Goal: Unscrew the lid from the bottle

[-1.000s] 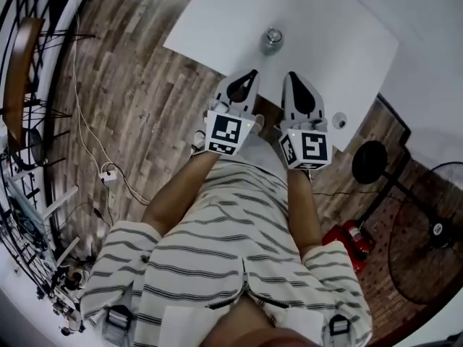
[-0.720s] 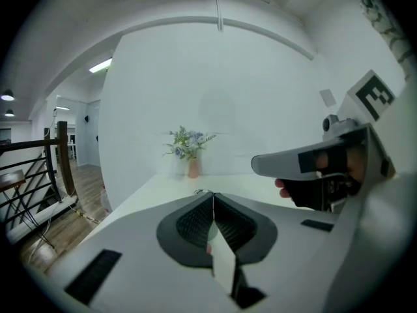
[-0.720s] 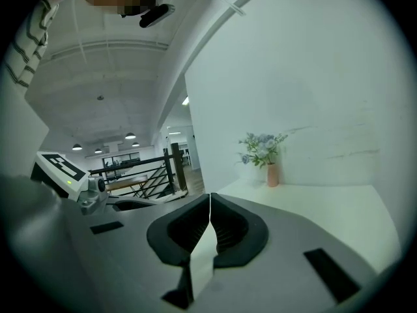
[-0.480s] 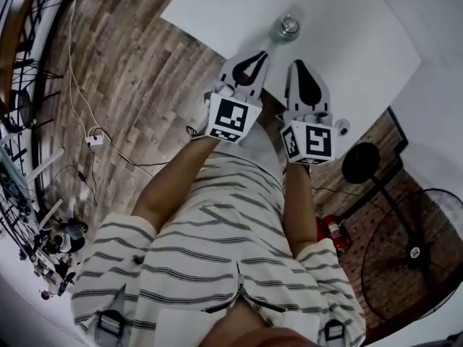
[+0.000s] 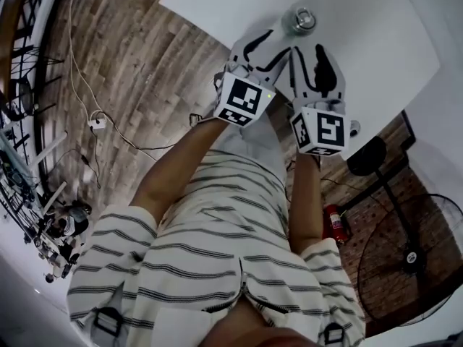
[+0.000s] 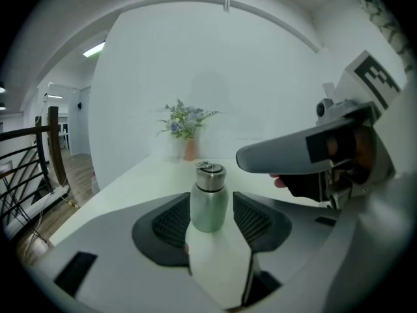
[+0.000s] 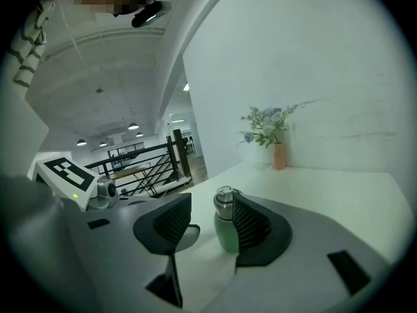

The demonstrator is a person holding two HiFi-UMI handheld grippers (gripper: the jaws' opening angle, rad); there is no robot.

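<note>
Steel caps the pale green bottle (image 6: 209,207): its lid (image 6: 210,177) is on, with a small loop on top. The bottle stands upright on the white table (image 5: 362,71), just ahead of both tools and touching neither. The left tool (image 5: 266,48) has just been opening its jaws. They stand apart, and the bottle shows through the gap beyond the tips (nothing sits between the pads). The right tool (image 5: 315,53), close beside the left one, has likewise just been opening. Its jaws are apart and empty, and its right-hand jaw partly hides the bottle a little ahead. Farther ahead of the tools, by the wall, stands a small vase of flowers (image 6: 187,142). Behind them lie the wooden floor (image 5: 130,85) and the person's striped shorts (image 5: 217,251).
</note>
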